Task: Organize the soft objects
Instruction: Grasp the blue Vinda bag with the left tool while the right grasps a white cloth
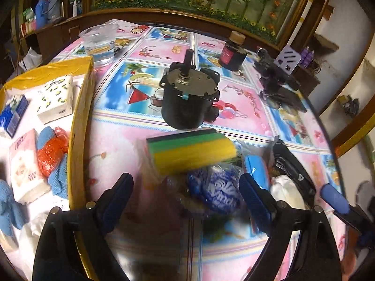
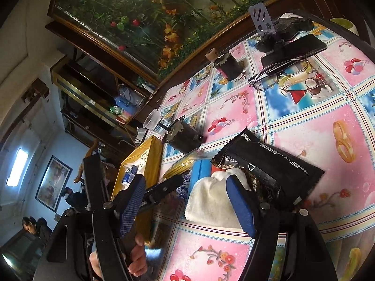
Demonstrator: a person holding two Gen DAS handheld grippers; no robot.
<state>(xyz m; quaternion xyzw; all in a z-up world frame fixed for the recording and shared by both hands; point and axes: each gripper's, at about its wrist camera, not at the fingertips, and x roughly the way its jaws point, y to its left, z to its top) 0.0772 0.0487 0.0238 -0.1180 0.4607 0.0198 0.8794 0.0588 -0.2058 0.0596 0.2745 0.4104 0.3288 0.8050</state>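
My left gripper [image 1: 187, 194] is open, its fingers either side of a pile of soft items on the table. On the pile lies a yellow-green sponge pack [image 1: 192, 151], over a blue-white Vinda tissue pack [image 1: 221, 193] and a blue sponge [image 1: 256, 164]. A white cloth [image 1: 284, 190] lies to the right. My right gripper [image 2: 185, 201] is open, hovering over the white cloth [image 2: 208, 201], beside a black packet [image 2: 269, 161]. A yellow box [image 1: 82, 117] at left holds tissue packs [image 1: 57, 98], blue cloths and an orange bag [image 1: 52, 154].
A black motor [image 1: 189, 98] stands just behind the pile. A plastic cup [image 1: 100, 43], a dark jar [image 1: 232, 52], a phone stand [image 1: 279, 77], glasses [image 2: 276, 75] and a phone [image 2: 295, 50] lie farther back on the patterned tablecloth [image 2: 304, 128]. A cabinet runs along the far edge.
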